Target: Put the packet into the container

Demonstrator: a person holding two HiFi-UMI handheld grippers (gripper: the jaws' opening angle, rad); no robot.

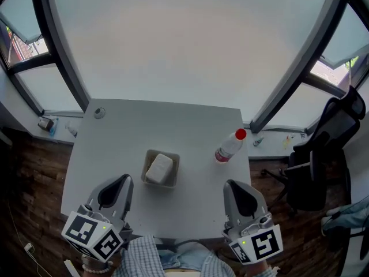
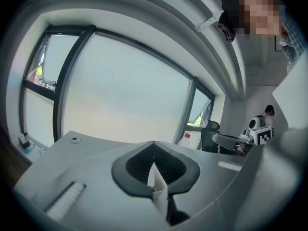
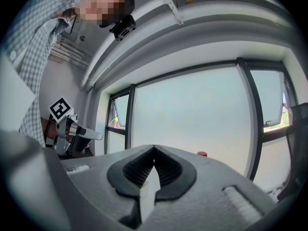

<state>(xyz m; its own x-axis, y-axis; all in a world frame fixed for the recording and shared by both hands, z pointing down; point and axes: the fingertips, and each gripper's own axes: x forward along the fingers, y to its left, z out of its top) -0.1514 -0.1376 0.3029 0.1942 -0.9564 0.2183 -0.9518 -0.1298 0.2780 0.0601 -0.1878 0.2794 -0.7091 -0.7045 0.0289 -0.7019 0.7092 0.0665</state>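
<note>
Packet (image 1: 159, 168) is already sitting in the container (image 1: 146, 167), mid-table (image 1: 118, 137). Both grippers hang back over the near edge. The left gripper (image 1: 120, 182) has its jaws pressed together with nothing between them, same deal with the right gripper (image 1: 233, 187): closed and empty. A red-capped bottle (image 1: 229, 148) stands off to the container's right, well apart from it.

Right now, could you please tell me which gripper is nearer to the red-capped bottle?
Right. The right gripper sits just below the bottle in the head view; the left gripper is much further left, beyond the container.
</note>
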